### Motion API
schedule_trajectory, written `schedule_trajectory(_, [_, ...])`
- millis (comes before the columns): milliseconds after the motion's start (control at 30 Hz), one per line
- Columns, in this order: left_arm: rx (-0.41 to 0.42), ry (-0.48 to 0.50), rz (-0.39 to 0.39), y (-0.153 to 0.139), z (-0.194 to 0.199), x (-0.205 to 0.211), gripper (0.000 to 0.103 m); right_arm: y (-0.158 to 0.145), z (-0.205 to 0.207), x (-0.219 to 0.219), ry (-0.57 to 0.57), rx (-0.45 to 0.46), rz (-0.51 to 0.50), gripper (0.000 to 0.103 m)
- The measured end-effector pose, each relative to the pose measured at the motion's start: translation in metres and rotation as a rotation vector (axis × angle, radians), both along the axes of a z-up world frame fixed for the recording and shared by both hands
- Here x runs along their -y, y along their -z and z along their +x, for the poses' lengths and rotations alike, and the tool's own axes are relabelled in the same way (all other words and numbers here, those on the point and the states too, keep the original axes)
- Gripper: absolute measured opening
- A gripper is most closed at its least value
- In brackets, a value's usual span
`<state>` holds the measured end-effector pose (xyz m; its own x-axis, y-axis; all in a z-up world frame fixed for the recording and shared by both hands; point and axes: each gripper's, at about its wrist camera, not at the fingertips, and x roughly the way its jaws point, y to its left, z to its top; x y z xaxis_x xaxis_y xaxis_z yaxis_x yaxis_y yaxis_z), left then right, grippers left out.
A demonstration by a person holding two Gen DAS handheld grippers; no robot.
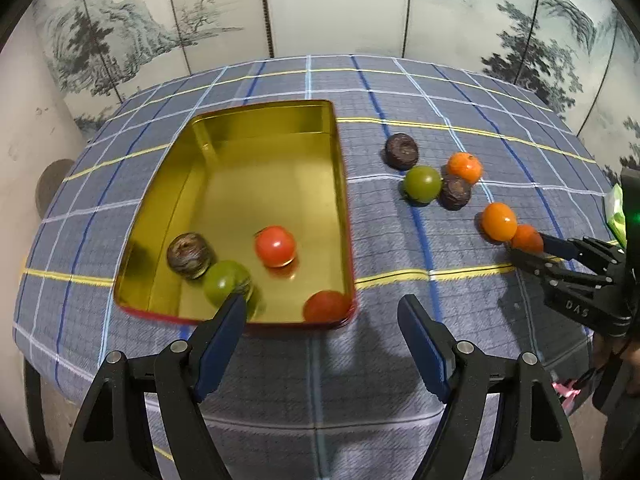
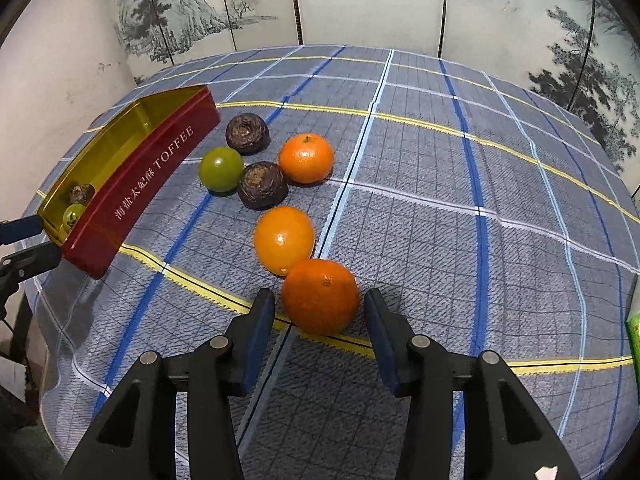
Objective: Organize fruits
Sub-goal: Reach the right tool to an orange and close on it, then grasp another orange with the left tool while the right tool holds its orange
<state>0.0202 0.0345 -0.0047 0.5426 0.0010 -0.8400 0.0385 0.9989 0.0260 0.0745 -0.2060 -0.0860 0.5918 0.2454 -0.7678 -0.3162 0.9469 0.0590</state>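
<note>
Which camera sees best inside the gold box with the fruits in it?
The left wrist view: it looks down into the gold box, showing all four fruits inside. The right wrist view shows mostly its red TOFFEE side, with only two fruits peeking out.

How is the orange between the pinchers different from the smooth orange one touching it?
The orange has dimpled, dull, darker skin; the smooth fruit is shiny and yellower. The orange sits between the open right gripper fingers; the smooth fruit lies beyond. Both are round and rest on the cloth.
</note>
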Motion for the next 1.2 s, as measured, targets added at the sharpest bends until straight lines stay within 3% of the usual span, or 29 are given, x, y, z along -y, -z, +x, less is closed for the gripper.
schedule_trajectory(267, [-0.020,0.030,-0.004,0.004,0.014,0.022,0.078,0.003,0.000,0.001,-0.007,0.008,0.006,0.036])
schedule_trajectory(567, [-0.041,0.068,-0.011,0.010,0.026,0.049,0.079,0.003,0.002,0.012,0.019,0.030,-0.011,0.034])
schedule_trajectory(1200, [0.004,-0.015,0.007,-0.003,0.037,0.067,0.079,0.005,0.001,0.088,0.166,0.043,-0.008,0.034])
